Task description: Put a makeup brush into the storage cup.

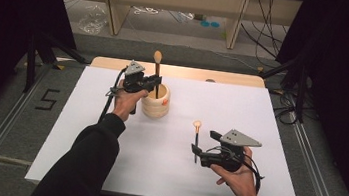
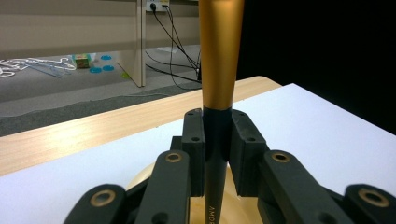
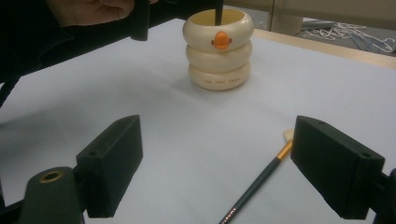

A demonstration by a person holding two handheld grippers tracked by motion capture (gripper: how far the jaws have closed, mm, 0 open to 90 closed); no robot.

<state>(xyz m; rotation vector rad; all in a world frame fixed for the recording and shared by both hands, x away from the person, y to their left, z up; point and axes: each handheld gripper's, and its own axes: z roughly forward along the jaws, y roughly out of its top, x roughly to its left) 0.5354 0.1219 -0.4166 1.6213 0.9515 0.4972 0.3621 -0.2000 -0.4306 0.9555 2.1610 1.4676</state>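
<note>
While the upright makeup brush stands with its lower end inside the cream ringed holder just above the centre of the high view, the left gripper is clamped on its dark handle, both pads pressing just below the gold ferrule. To finish the drop cleanly, the brush looks best kept vertical over the cup's mouth and let go only once its tip rests inside, so it does not tip the holder. The left hand reaches in from the lower left, forearm angled up toward the holder, gripper held level. At lower right of centre, a second brush lies flat on the white table, just beside the right gripper, whose jaws stand wide apart, gripping nothing; the right hand cradles it from beneath.
</note>
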